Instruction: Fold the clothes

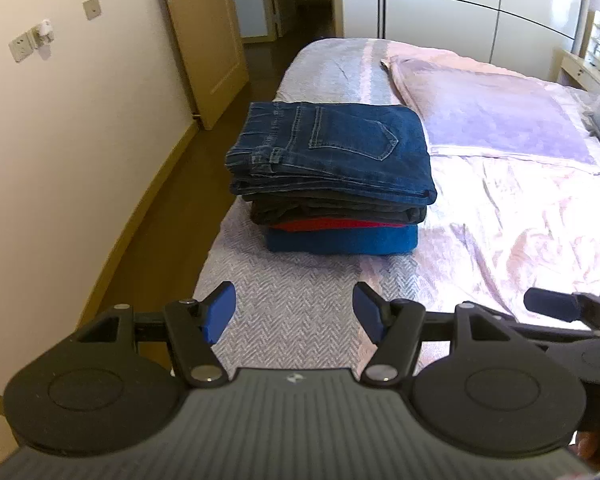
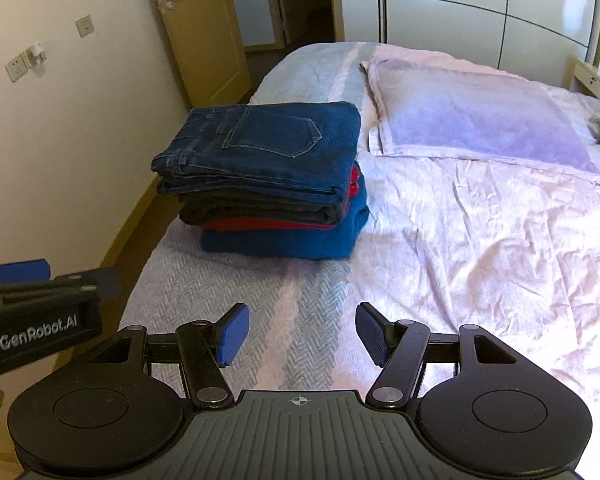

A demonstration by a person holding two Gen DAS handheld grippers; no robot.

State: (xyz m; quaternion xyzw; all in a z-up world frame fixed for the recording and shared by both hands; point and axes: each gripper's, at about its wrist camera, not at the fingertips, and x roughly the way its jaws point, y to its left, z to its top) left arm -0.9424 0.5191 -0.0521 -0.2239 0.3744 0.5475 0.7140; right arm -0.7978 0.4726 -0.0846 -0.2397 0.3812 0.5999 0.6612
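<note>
Stack (image 1: 332, 176) lies ahead on bed (image 1: 300, 312), nearer left gripper (image 1: 294, 312) than right gripper (image 2: 302, 334); both released, empty.

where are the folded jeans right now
The folded jeans top a stack on the bed's grey strip, near its door-side edge; in both wrist views they lie left of the pillow.

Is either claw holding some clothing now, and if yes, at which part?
Nothing is held. The left claw and the right claw are both open and empty above the bed, short of the stack of folded clothes.
</note>
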